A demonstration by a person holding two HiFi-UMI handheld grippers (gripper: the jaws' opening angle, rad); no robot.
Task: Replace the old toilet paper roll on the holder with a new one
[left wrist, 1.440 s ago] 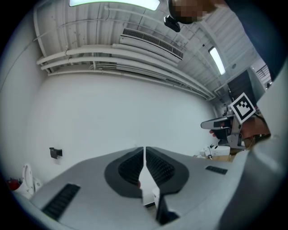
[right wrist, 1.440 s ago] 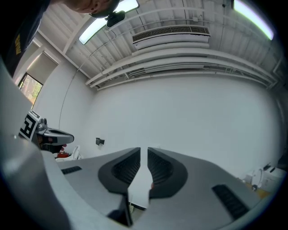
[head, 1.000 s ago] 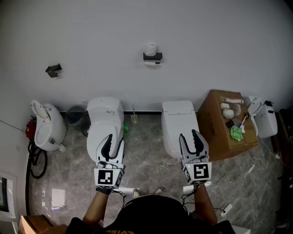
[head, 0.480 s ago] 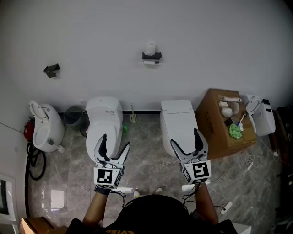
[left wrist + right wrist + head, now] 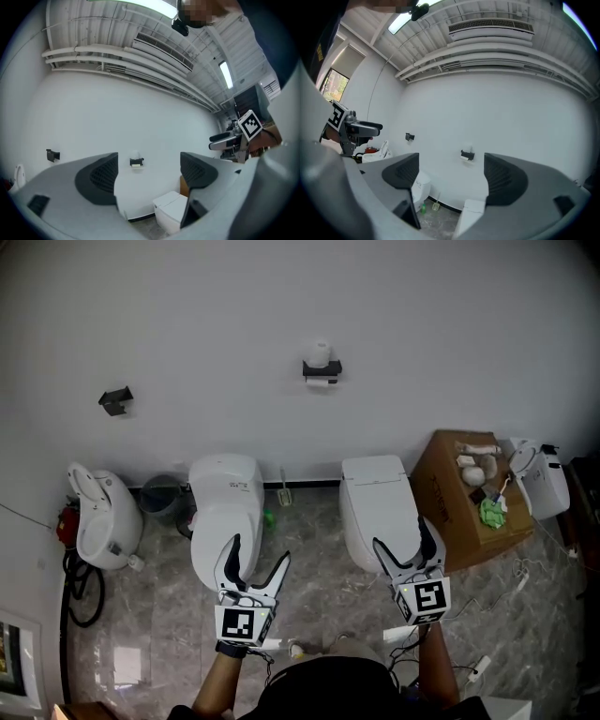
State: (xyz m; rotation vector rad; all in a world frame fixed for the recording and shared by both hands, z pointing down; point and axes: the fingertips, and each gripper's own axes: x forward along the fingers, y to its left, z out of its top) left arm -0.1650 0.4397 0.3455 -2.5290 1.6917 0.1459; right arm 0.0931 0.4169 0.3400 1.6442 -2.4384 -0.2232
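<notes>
A black toilet paper holder (image 5: 322,369) hangs on the white wall, far ahead, with a white roll (image 5: 322,352) standing on top of it and a strip of paper under it. The holder (image 5: 136,162) also shows small between the left jaws, and the holder (image 5: 467,155) between the right ones. My left gripper (image 5: 259,549) and right gripper (image 5: 403,533) are held low over the floor, well short of the wall. Both have just been opening and stand wide open, with nothing between the jaws. White rolls (image 5: 473,474) lie on the cardboard box (image 5: 441,498).
Two white toilets (image 5: 225,512) (image 5: 375,502) stand against the wall below the holder, and a third unit (image 5: 98,517) with a grey bin (image 5: 161,498) is at the left. A second black bracket (image 5: 114,400) hangs at the left. Cables (image 5: 80,587) lie on the marble floor.
Both grippers' jaws spread from nearly together to wide apart. Both hands sit a little lower in the head view, and the wall holder appears slightly further right.
</notes>
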